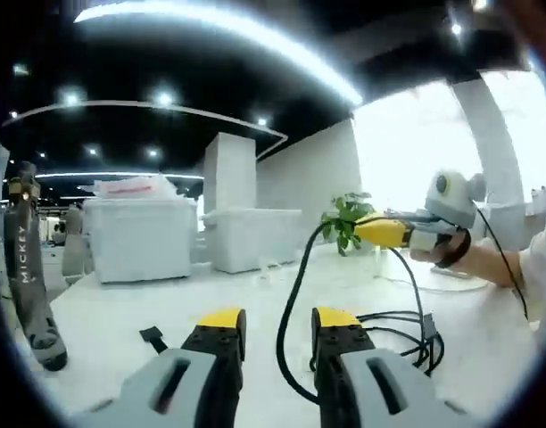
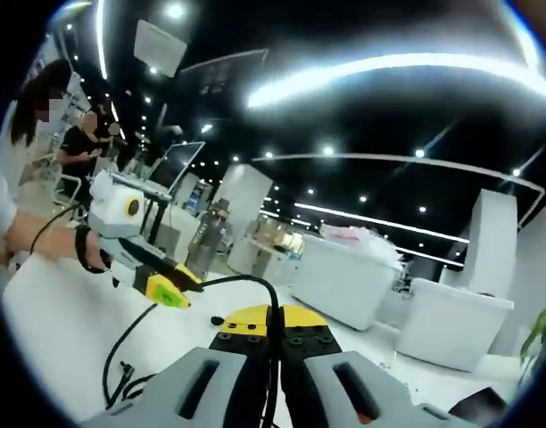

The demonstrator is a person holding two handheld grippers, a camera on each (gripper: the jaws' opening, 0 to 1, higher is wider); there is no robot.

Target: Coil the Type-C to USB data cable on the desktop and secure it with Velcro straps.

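Counter [image 1: 112, 321]: white, flat, matte surface; also seen in the right gripper view [image 2: 59, 330].
Cable [image 1: 407, 334]: black; several loose loops lie on the counter at right, one strand rising off the surface; the loops show at lower left in the right gripper view [image 2: 121, 379].
Strap [image 1: 153, 339]: small dark piece lying flat on the counter, apart from the cable loops.
Dark figure [image 1: 28, 267]: stands upright on the counter at far left, lettered down its side.
White boxes [image 1: 139, 236]: stand at the counter's far edge.
Potted plant [image 1: 344, 218]: green leaves, beyond the boxes.

Left gripper [image 1: 277, 334] open; right gripper [image 1: 384, 232] pinching black cable [image 1: 295, 294] above desktop [image 1: 121, 312].
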